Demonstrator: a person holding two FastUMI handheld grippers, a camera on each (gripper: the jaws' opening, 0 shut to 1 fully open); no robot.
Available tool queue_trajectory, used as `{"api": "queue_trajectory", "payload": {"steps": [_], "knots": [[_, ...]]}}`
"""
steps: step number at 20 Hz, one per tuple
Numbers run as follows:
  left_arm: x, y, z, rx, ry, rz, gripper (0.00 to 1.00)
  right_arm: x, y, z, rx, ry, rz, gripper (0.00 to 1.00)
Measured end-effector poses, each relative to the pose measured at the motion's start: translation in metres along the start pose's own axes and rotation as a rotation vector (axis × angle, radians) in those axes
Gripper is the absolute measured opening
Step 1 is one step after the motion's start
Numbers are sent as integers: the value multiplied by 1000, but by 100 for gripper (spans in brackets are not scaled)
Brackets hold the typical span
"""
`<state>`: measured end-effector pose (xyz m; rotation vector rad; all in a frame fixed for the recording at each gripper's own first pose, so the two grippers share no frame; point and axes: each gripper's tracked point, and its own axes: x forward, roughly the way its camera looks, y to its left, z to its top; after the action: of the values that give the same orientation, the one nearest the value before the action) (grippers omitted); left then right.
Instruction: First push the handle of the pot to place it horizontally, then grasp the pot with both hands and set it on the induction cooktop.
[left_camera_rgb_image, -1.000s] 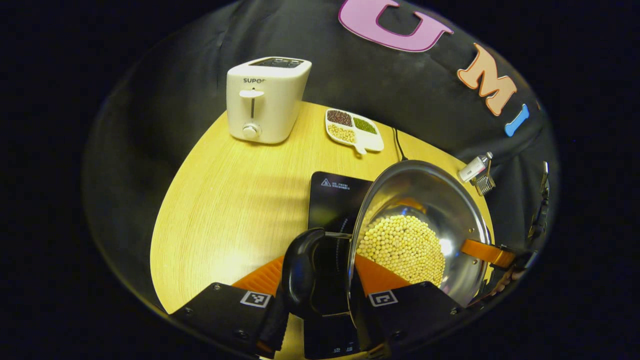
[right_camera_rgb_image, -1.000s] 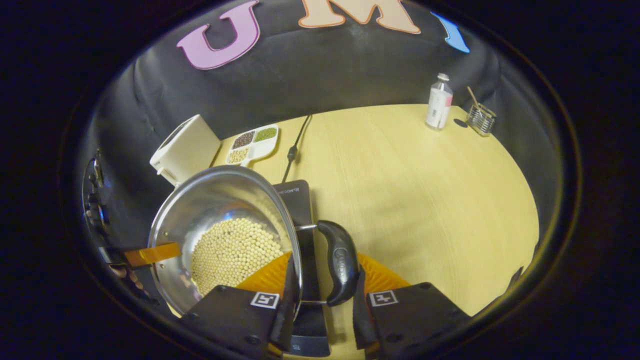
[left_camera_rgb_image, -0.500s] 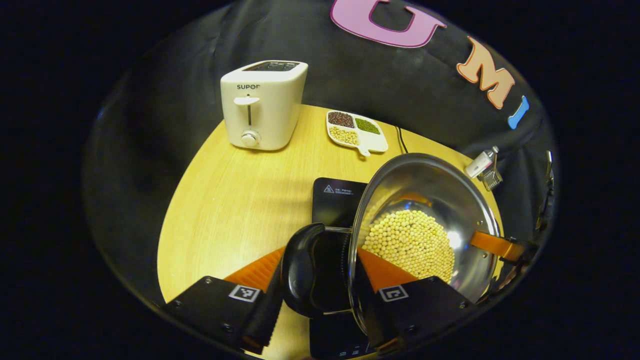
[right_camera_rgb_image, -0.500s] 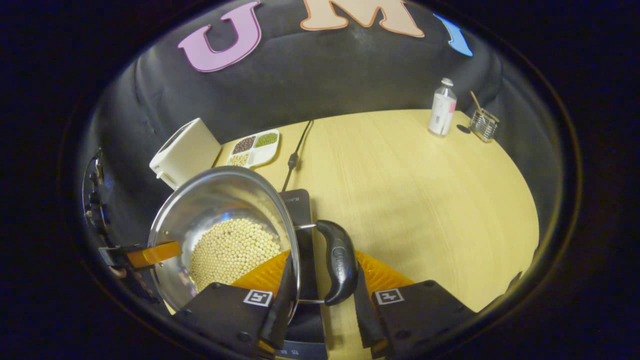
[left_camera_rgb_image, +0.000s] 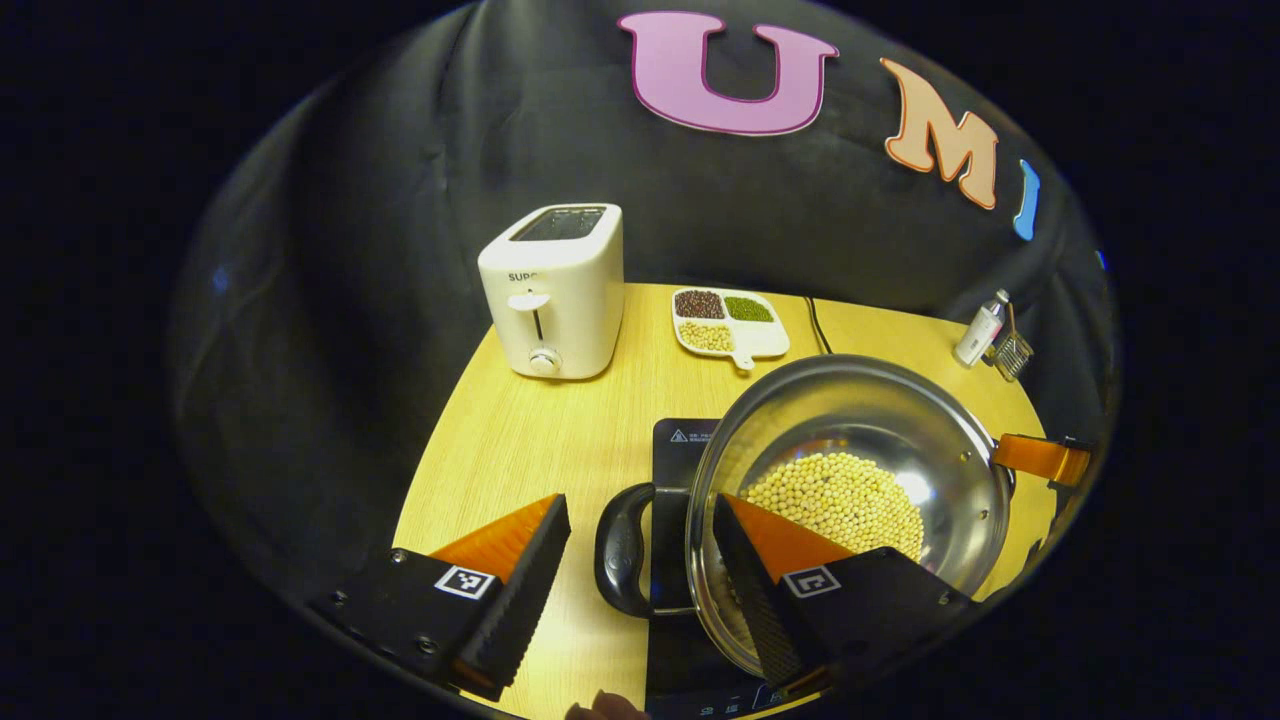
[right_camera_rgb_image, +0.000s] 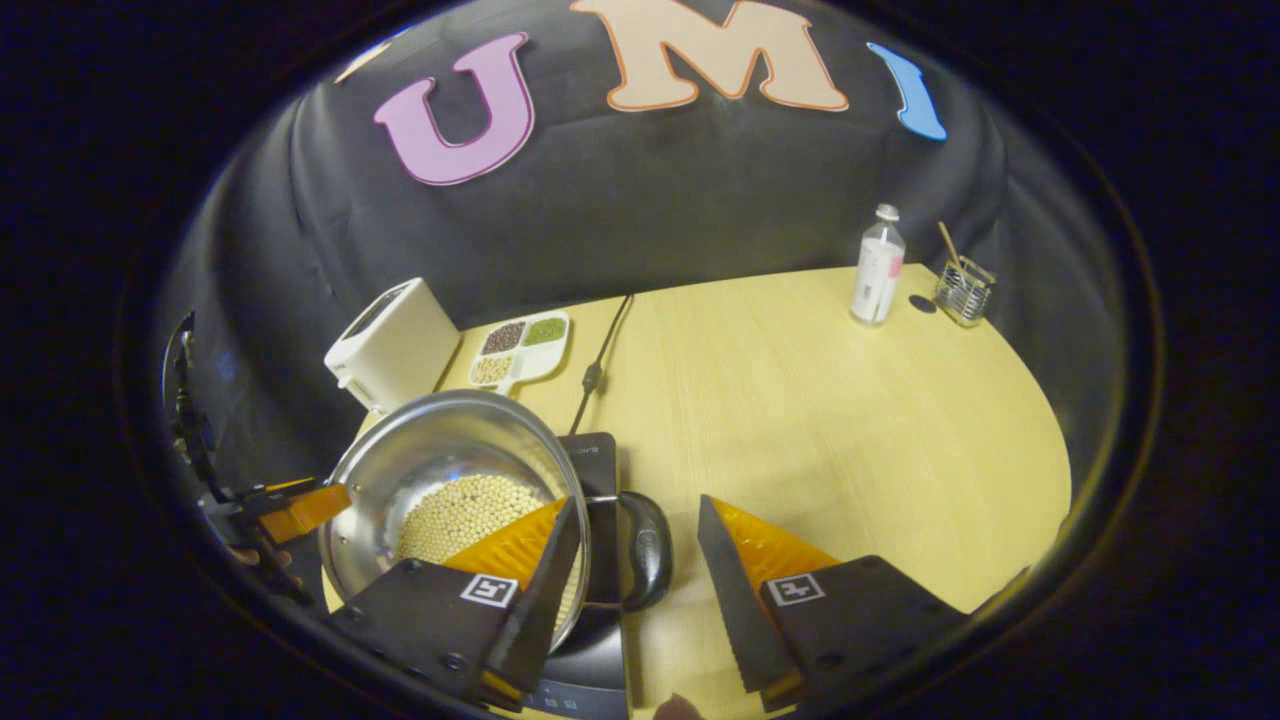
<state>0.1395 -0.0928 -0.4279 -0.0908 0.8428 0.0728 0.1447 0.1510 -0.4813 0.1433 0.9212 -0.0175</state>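
Steel pot (left_camera_rgb_image: 850, 440) of soybeans sits on the induction cooktop (left_camera_rgb_image: 680, 440); left claw (left_camera_rgb_image: 640, 565) and right claw (right_camera_rgb_image: 625, 570) both spread apart around its black handles

Toaster: your white boxy toaster (left_camera_rgb_image: 555, 290) carries a short dark brand word above its lever, too small to read whole.
Cooktop: the black glass induction cooktop (left_camera_rgb_image: 680, 445) shows a white warning triangle at its far corner, and the fine print beside it can't be read.
Left gripper (left_camera_rgb_image: 638, 500): a black-and-white square code tag sits on each finger.
Right gripper (right_camera_rgb_image: 637, 502): it has a square tag on each finger too.
Bottle: the small clear bottle (right_camera_rgb_image: 877, 270) has a pale label, unreadable.
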Motion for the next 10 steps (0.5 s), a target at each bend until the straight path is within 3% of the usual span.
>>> {"api": "queue_trajectory", "payload": {"steps": [6, 7, 9, 10], "knots": [[-51, -13, 34, 30, -141, 99, 92, -31, -35, 24, -2, -72, 40, 74], [-62, -20, 40, 32, -169, 109, 97, -38, -45, 29, -5, -86, 46, 75], [-86, -40, 46, 19, -211, 116, 98, -53, -69, 37, -14, -110, 46, 99], [-96, -53, 44, 13, -216, 113, 97, -60, -81, 41, -12, -129, 49, 94]]}}
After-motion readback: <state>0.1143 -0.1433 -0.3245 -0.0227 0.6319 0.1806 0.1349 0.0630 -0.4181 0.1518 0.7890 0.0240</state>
